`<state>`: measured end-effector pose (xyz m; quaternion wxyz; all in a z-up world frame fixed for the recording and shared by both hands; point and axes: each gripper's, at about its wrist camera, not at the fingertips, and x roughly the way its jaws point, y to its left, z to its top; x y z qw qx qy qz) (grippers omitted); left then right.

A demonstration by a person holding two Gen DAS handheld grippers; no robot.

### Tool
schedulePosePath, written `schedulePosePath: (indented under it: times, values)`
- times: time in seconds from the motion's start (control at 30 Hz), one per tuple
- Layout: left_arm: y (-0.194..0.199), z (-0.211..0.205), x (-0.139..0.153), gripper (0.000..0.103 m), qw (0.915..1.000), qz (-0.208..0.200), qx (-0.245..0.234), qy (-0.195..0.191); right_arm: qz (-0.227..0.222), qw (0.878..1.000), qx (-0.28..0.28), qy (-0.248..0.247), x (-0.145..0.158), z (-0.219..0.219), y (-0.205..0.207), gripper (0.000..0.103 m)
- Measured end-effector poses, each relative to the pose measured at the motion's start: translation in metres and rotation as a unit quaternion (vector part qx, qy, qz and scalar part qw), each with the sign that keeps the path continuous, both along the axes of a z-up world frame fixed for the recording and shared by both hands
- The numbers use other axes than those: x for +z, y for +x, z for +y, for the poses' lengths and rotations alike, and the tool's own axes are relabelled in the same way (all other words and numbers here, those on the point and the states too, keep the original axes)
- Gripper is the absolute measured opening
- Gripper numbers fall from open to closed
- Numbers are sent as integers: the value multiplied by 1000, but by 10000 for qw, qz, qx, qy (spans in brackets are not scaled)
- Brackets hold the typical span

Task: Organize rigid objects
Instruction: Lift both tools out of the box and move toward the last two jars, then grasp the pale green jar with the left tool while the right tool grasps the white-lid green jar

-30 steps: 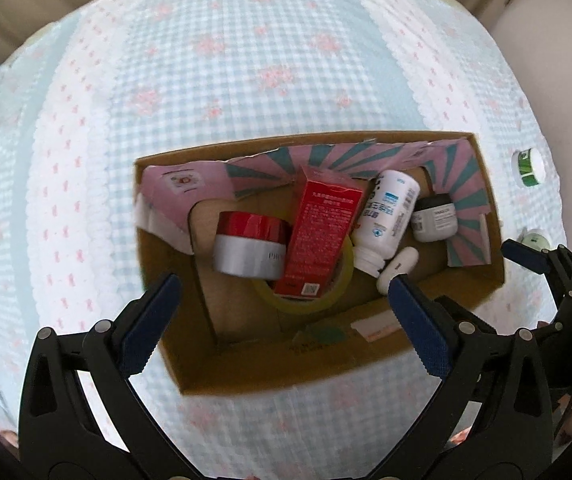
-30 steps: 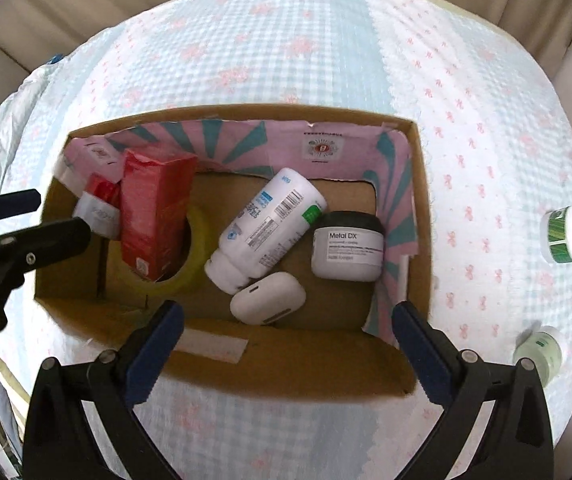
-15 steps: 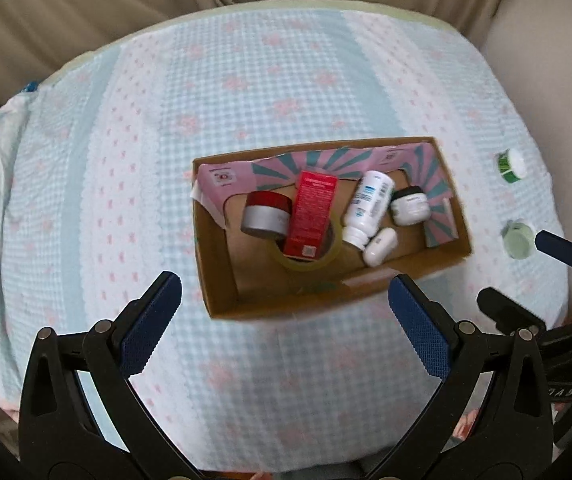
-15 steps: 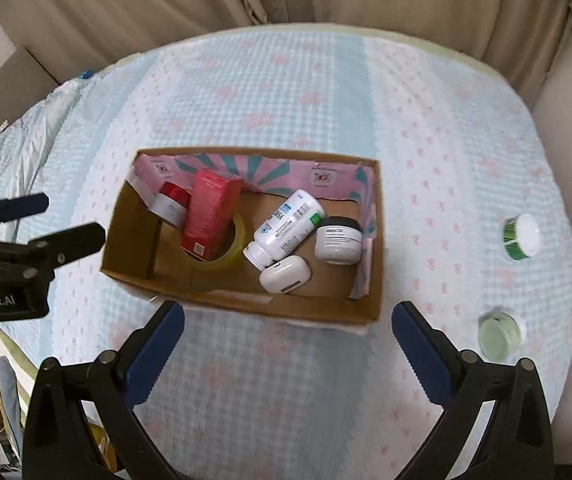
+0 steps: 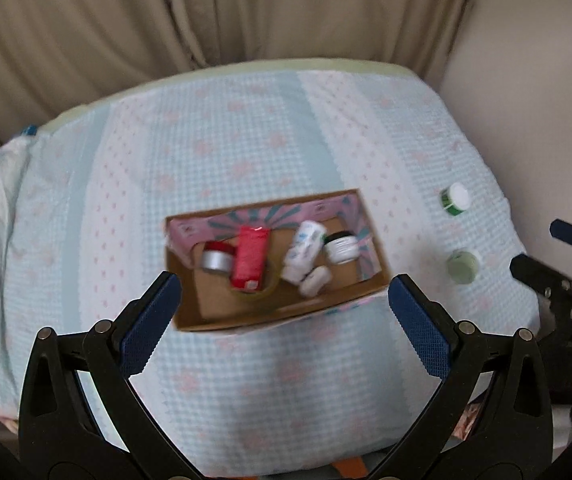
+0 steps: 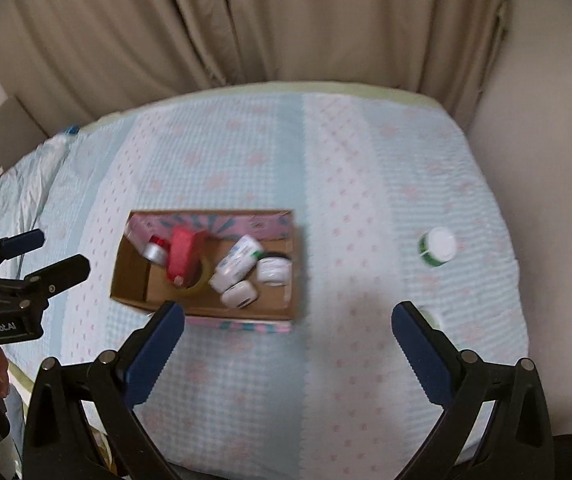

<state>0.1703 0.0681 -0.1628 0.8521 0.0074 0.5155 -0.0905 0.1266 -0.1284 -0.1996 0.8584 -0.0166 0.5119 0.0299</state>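
Both grippers, left gripper (image 5: 281,312) and right gripper (image 6: 286,344), hang spread and empty near the brown cardboard box (image 5: 286,316). Six items fill it; two green-and-white jars (image 6: 438,246) lie right of it, unpacked.

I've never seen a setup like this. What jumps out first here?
The cardboard box in the middle of the checked bedcover, packed with a red carton, a white bottle and jars. Two green containers, a green-banded jar and a pale green jar, sit outside to its right. Both tools' blue-padded fingers gape open, holding nothing.
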Motion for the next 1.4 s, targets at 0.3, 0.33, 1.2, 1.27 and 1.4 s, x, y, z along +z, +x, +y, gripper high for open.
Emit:
schedulePosePath:
  times: [0.3,0.33,1.2,1.27,1.4]
  values:
    - [-13,-105,-7,103,9997,-122,161,120,-157,9986,469,-177,18,-127,19,103]
    - [-13,-113,-9,103,9998,-131,117,-59,-160,9982,546,-202,17,-137,22,103]
    - [23,-403,-265,103,9393,980,-3227,628,336,9625,2692,53,-207,-294,155,103]
    - [26,-405,-279,101,9370,1132,-3265,518,393,9610,2734,143,-224,-293,164,103]
    - [28,-409,-299,90,9316,1339,-3352,431,544,9571,2832,272,-249,-285,176,103]
